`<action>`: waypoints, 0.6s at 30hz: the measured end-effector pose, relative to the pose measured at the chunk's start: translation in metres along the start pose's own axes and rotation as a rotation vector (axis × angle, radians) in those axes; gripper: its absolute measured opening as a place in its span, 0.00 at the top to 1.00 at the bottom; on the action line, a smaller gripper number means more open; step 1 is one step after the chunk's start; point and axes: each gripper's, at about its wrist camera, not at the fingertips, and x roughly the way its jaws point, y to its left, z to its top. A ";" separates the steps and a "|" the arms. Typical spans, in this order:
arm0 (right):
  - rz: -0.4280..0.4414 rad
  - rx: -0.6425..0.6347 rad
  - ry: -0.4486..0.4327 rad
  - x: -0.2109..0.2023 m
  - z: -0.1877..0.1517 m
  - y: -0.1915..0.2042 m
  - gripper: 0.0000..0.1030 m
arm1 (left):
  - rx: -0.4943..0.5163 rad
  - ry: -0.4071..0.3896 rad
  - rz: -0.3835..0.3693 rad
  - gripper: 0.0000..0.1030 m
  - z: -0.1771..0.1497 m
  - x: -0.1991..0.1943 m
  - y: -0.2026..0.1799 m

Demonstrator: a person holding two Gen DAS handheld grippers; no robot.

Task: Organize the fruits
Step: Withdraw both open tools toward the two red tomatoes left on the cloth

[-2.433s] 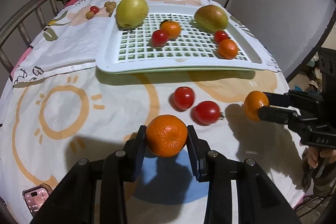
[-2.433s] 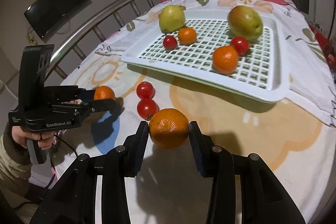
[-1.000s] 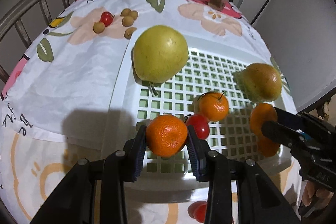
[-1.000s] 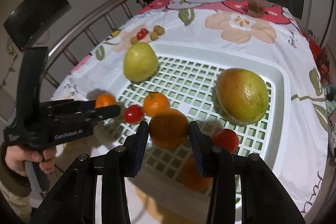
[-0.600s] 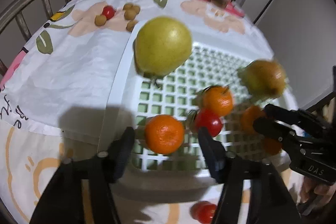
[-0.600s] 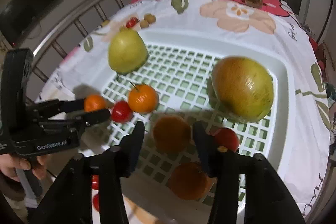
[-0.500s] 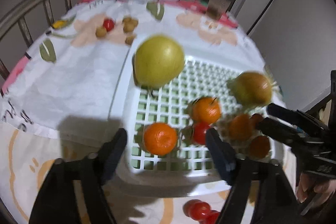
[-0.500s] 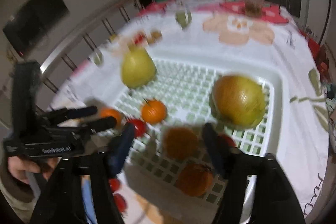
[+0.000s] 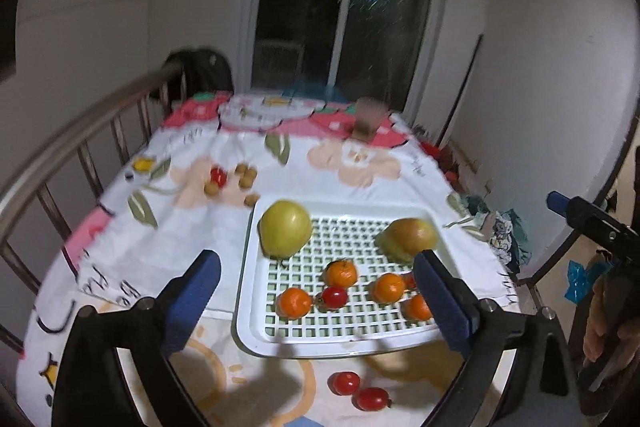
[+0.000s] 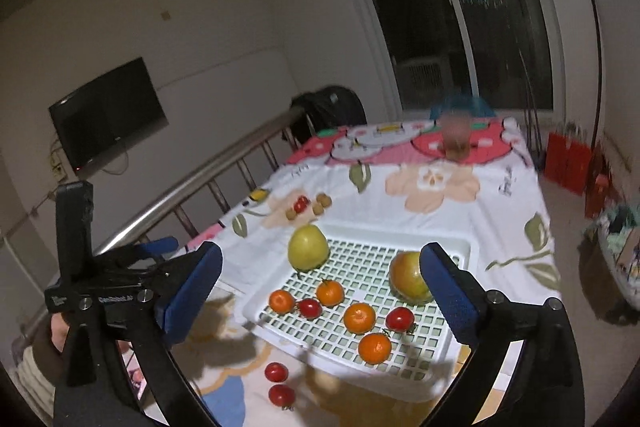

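Note:
A white slotted tray (image 9: 248,291) (image 10: 468,247) holds a yellow-green pear (image 9: 286,229) (image 10: 308,247), a reddish mango (image 9: 408,237) (image 10: 406,279), several oranges such as the one at the front left (image 9: 294,302) (image 10: 281,301), and small tomatoes (image 9: 334,296) (image 10: 309,307). Two tomatoes (image 9: 344,382) (image 10: 276,372) lie on the cloth before the tray. My left gripper (image 9: 318,301) is open and empty, raised above the table. My right gripper (image 10: 320,293) is open and empty, also raised.
A red tomato and small brown fruits (image 9: 240,177) (image 10: 310,205) lie on the cloth beyond the tray. A cup (image 9: 366,121) (image 10: 456,139) stands at the far end. A metal rail (image 9: 80,131) runs along the left. A phone (image 10: 134,383) lies at the near left.
Both grippers carried their oranges over the tray, opened and let them go there. Both have since pulled back and up, open wide and empty.

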 end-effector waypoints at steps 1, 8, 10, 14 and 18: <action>0.004 -0.015 -0.016 -0.009 -0.001 0.005 0.02 | 0.018 -0.023 -0.005 0.04 0.000 -0.011 -0.004; 0.030 -0.046 -0.093 -0.051 -0.012 0.024 0.01 | 0.096 -0.125 -0.064 0.00 -0.006 -0.066 -0.025; 0.038 -0.052 -0.097 -0.058 -0.018 0.028 0.01 | 0.096 -0.136 -0.080 0.00 -0.010 -0.075 -0.027; 0.042 -0.076 -0.090 -0.063 -0.031 0.037 0.01 | 0.100 -0.128 -0.110 0.00 -0.022 -0.085 -0.032; 0.046 -0.104 -0.063 -0.062 -0.049 0.045 0.01 | 0.094 -0.097 -0.126 0.00 -0.037 -0.085 -0.033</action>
